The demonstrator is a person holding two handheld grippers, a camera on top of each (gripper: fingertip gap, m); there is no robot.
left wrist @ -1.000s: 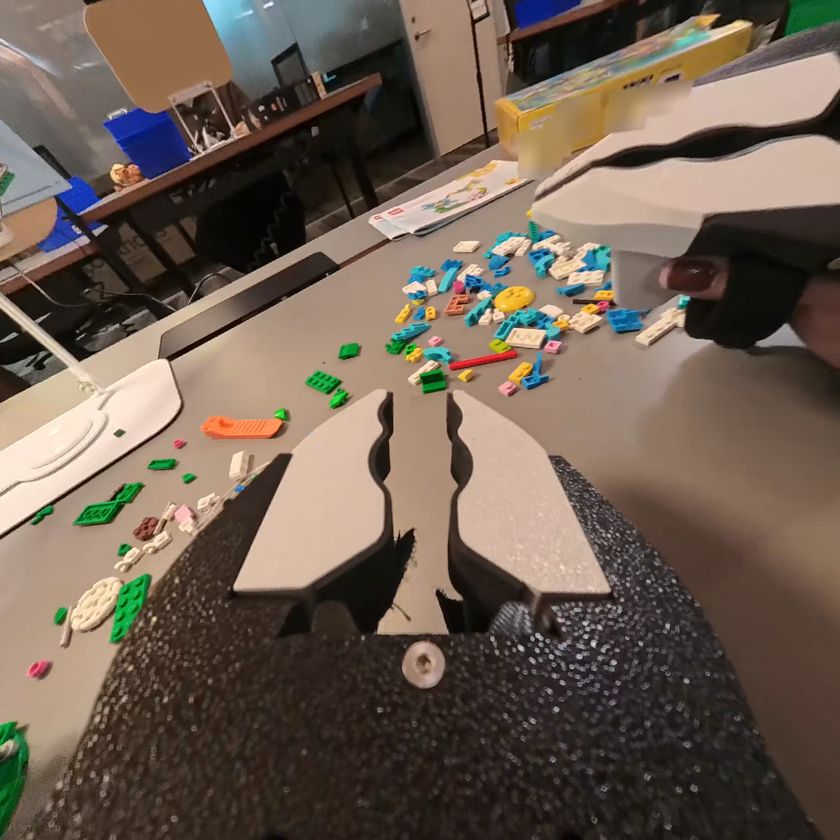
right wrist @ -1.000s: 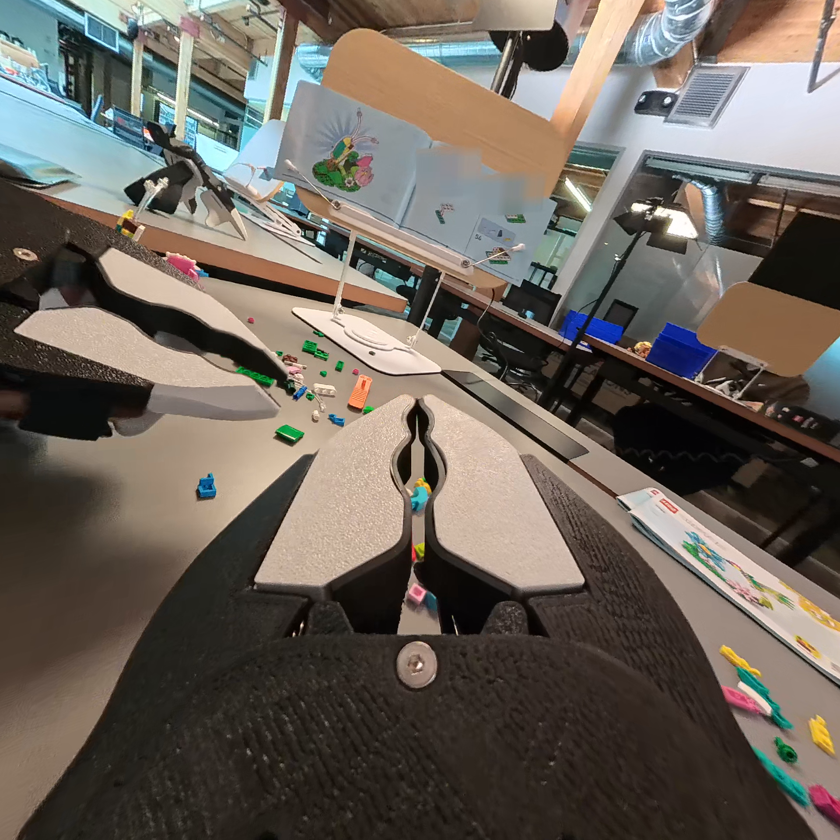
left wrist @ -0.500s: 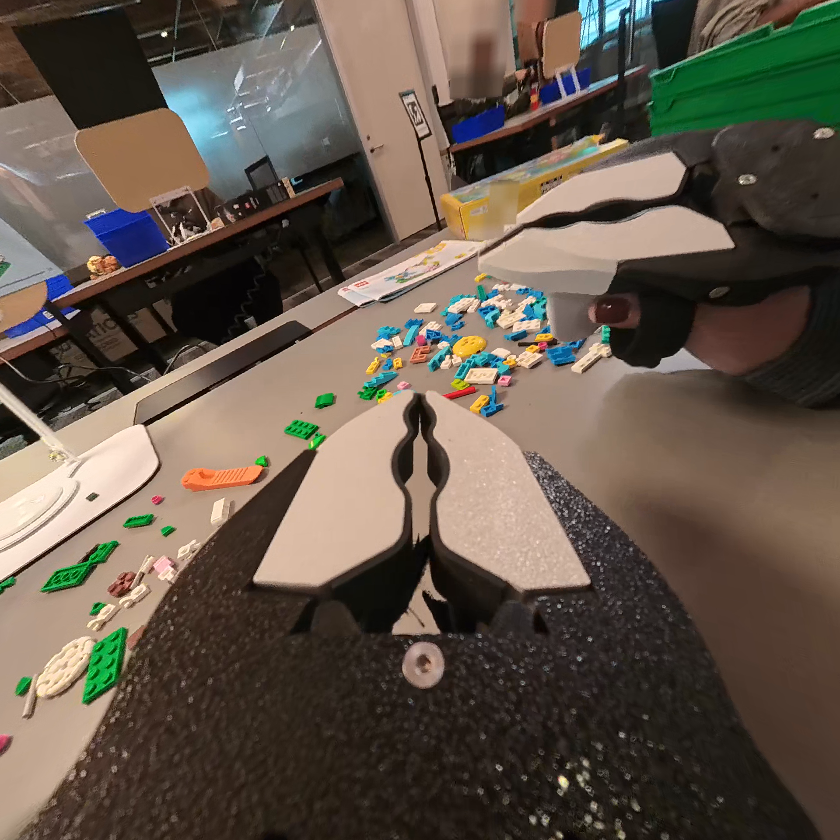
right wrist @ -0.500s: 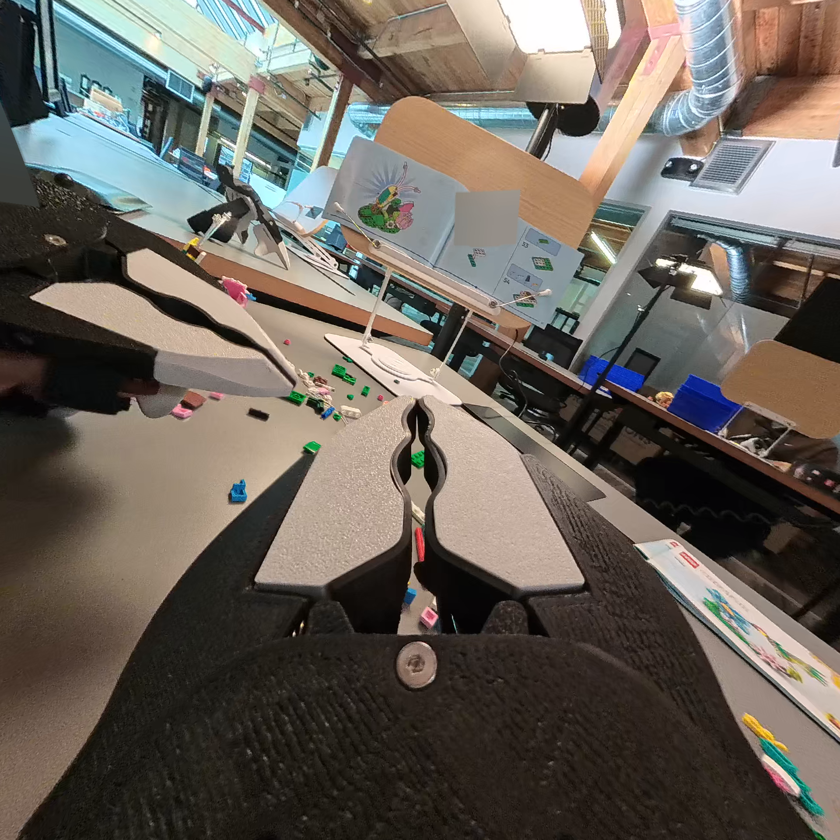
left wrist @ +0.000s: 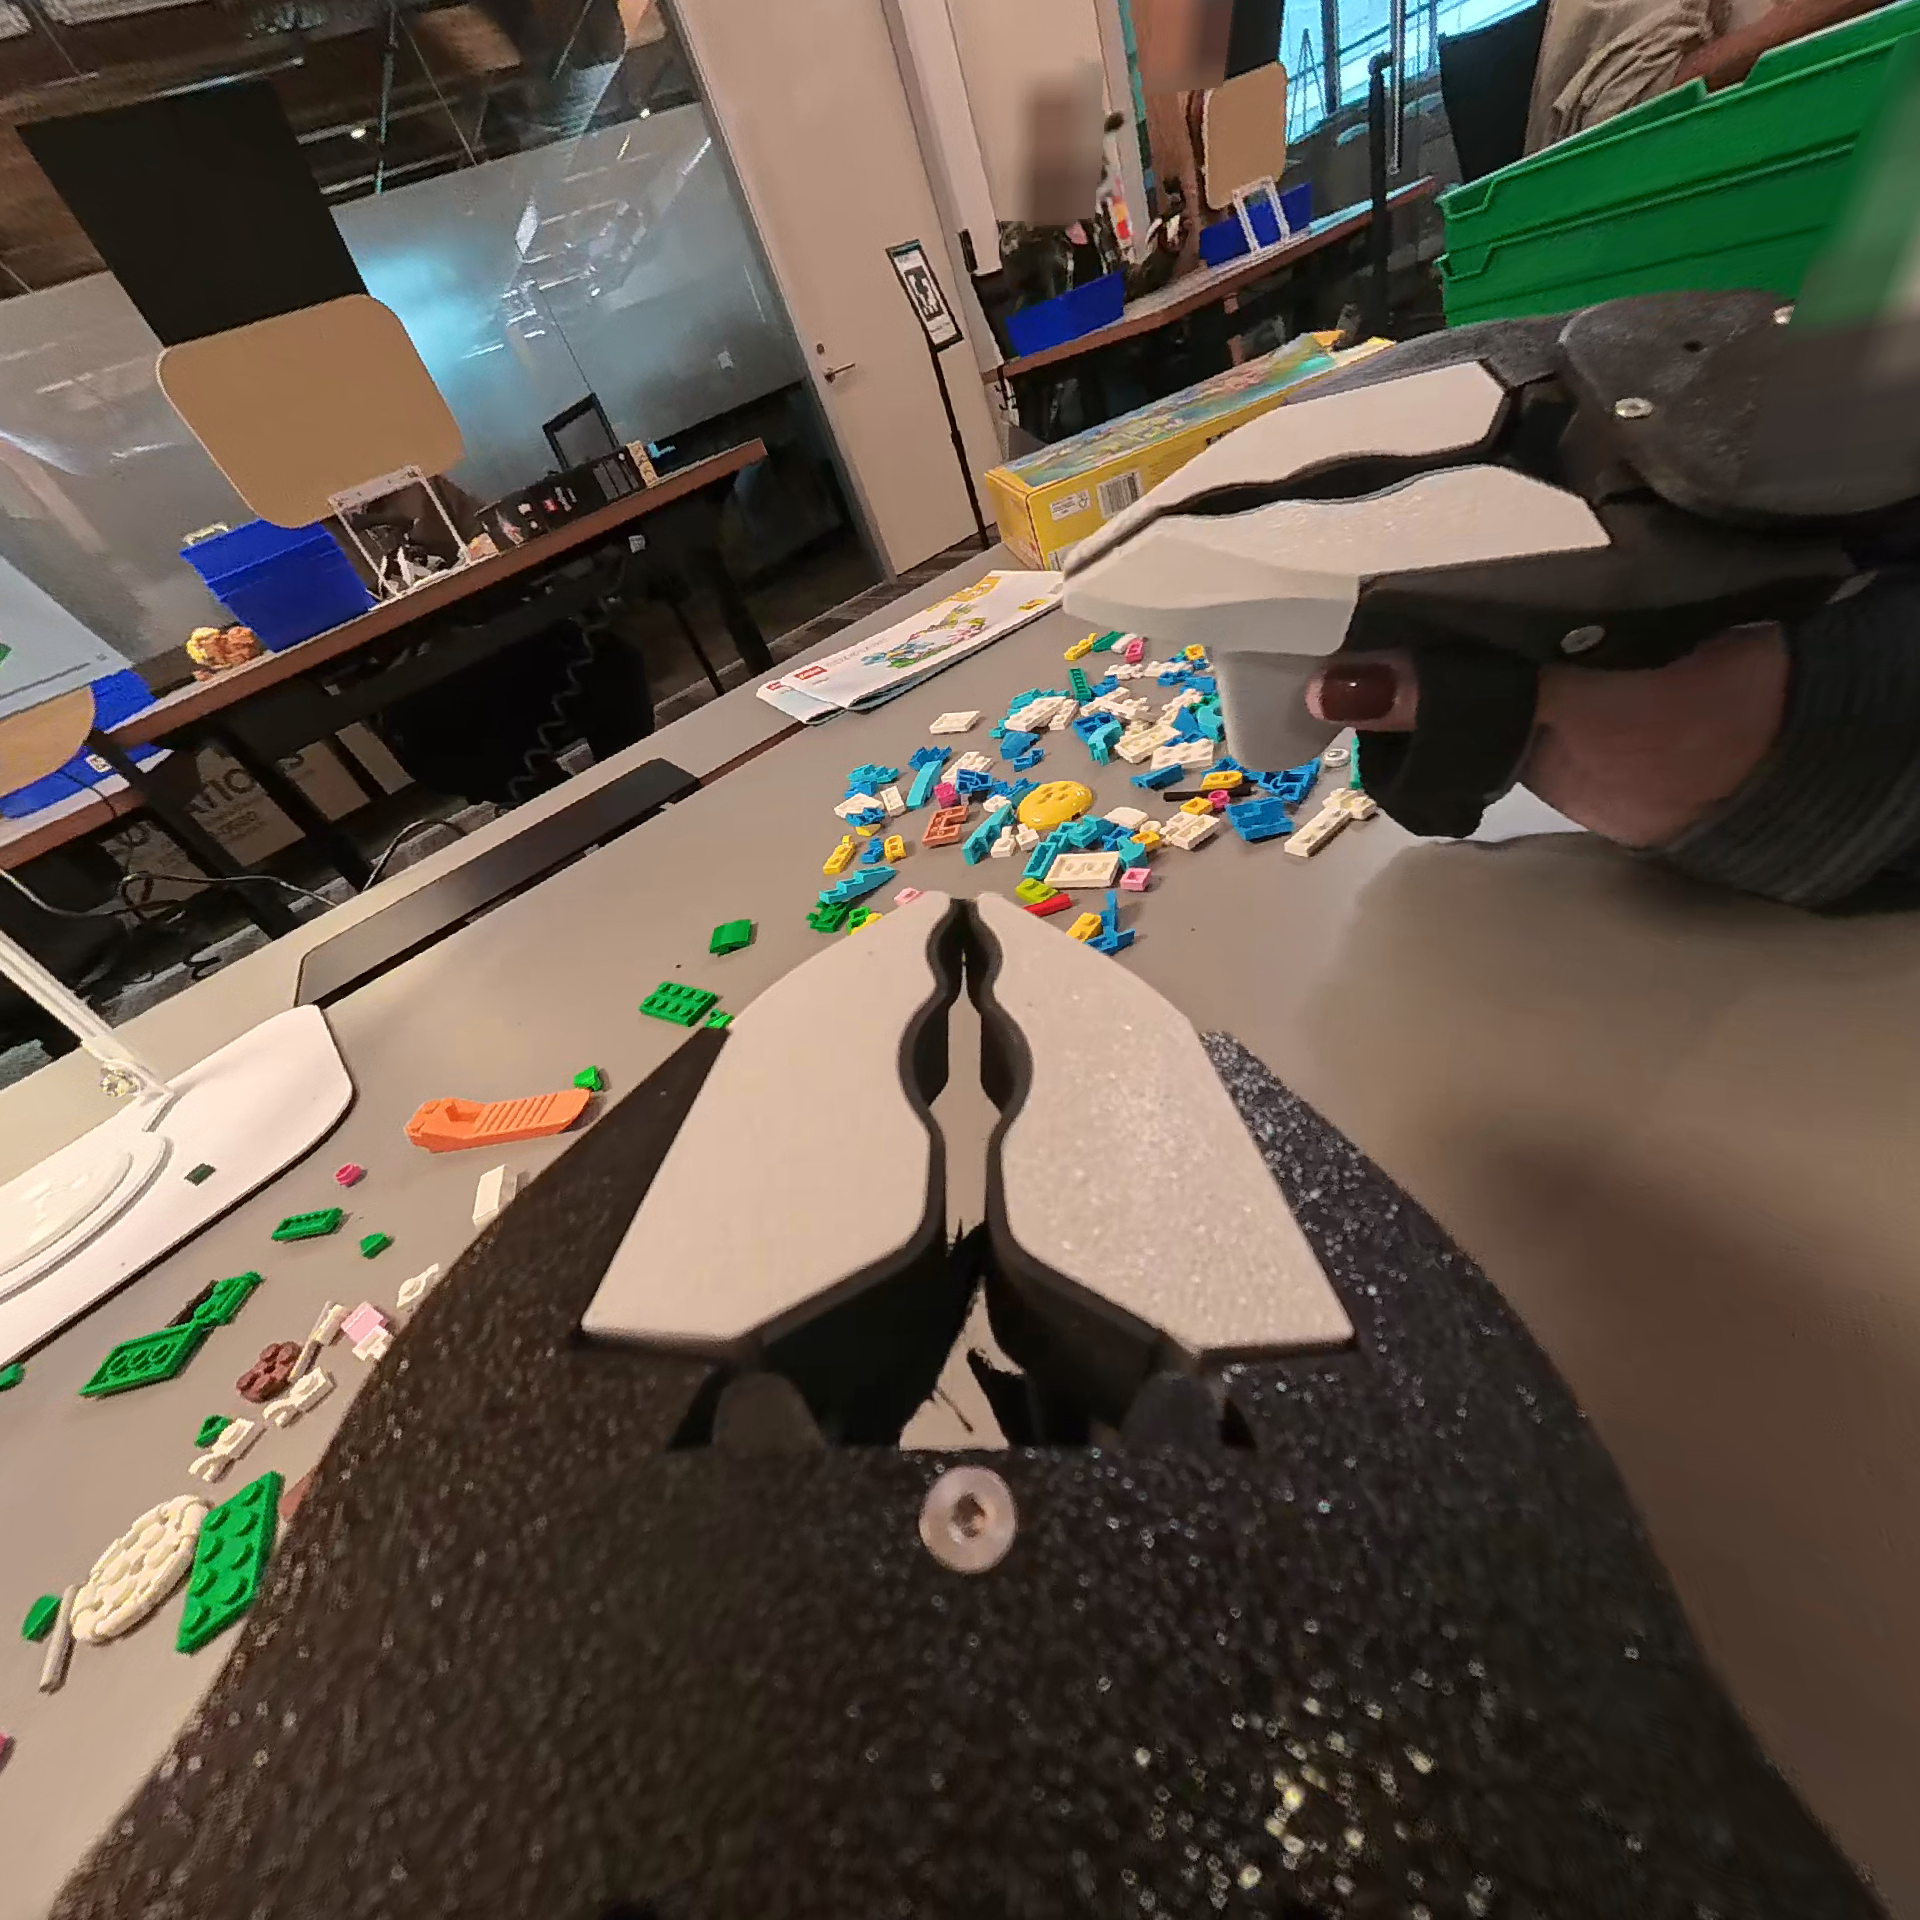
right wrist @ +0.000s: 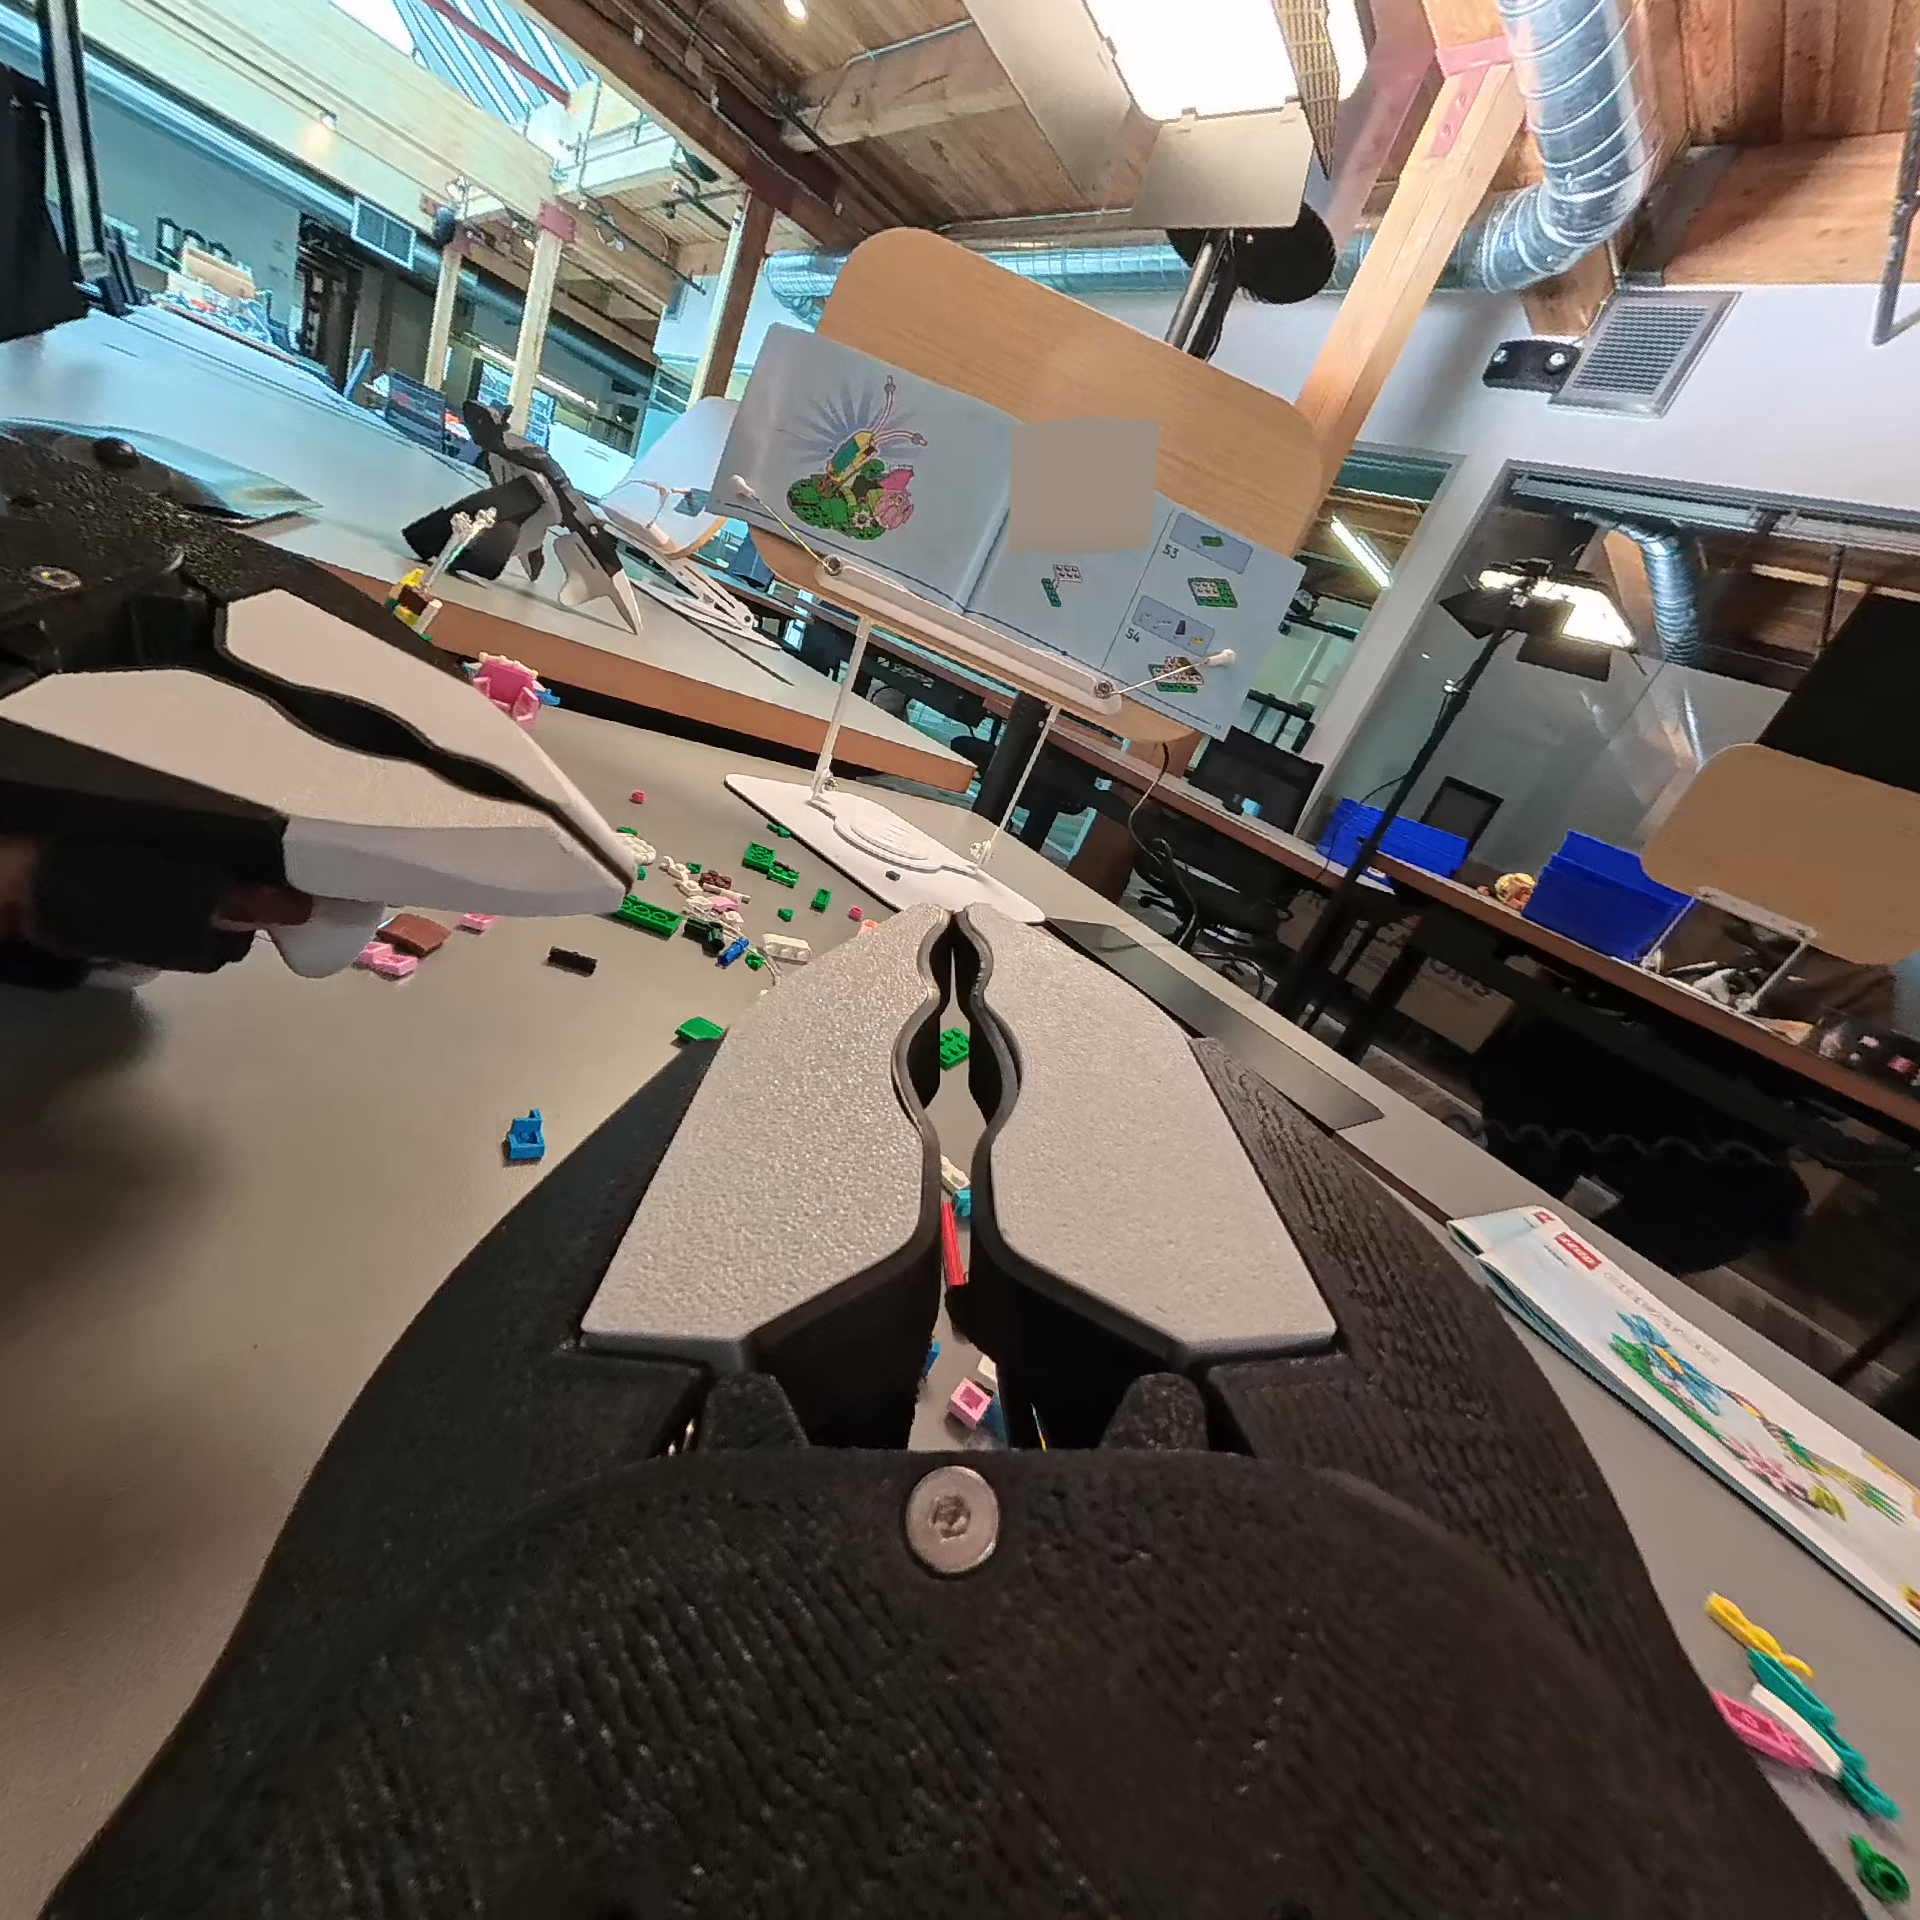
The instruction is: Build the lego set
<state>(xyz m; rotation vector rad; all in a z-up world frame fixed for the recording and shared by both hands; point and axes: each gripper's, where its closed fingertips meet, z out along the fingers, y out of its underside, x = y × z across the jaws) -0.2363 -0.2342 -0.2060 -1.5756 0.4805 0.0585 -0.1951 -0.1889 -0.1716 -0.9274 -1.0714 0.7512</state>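
Note:
Loose lego pieces lie on the grey table (left wrist: 1455,1091): a blue, white and yellow pile (left wrist: 1091,769) ahead, and green plates (left wrist: 677,1003) with small white and pink bits at the left. My left gripper (left wrist: 964,906) is shut and empty, held above the table short of the pile. My right gripper (left wrist: 1070,582) hovers over the pile's right side, shut with nothing between its jaws. In the right wrist view the right gripper (right wrist: 954,914) is shut, the left gripper (right wrist: 621,883) is shut at the left, and green pieces (right wrist: 644,914) lie beyond it.
An orange brick separator (left wrist: 499,1120) lies left of my left gripper. A white stand (right wrist: 883,831) holds the open instruction booklet (right wrist: 997,540). A second booklet (left wrist: 904,649), a yellow box (left wrist: 1132,488) and green crates (left wrist: 1662,229) are at the back right. A single blue brick (right wrist: 525,1135) lies apart. Left tips to right tips: about 8 cm.
My left gripper has gone from open to shut. Both grippers have tilted upward, so the table pieces sit lower in view. The right gripper has stayed shut.

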